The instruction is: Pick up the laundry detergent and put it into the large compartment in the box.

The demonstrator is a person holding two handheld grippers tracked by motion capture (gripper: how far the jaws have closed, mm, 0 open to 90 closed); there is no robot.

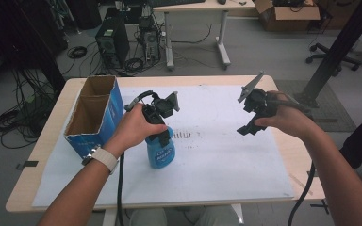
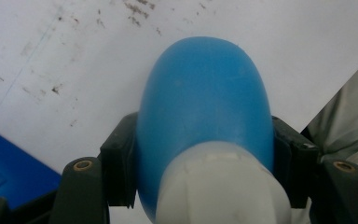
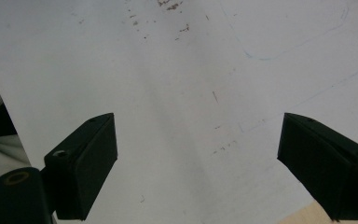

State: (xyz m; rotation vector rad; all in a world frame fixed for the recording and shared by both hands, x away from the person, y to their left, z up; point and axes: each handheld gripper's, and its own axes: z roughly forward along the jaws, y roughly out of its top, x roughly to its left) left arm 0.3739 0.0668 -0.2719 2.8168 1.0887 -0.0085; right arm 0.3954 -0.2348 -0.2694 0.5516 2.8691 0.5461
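A blue bottle (image 1: 160, 153) with a white label stands upright on the white paper sheet (image 1: 217, 155). My left gripper (image 1: 162, 137) comes down on it from above and is shut on it. In the left gripper view the blue bottle (image 2: 205, 107) with its white top sits tight between both jaws. My right gripper (image 1: 248, 130) hangs above the paper at the right, tilted down, open. In the right gripper view my right gripper (image 3: 198, 163) has its jaws spread wide over bare paper with nothing between them.
An open blue cardboard box (image 1: 94, 113) with two compartments stands at the table's left, close to my left hand. The wooden table edge (image 1: 306, 183) shows beyond the paper at the right. Past the table stand computers, cables and a desk.
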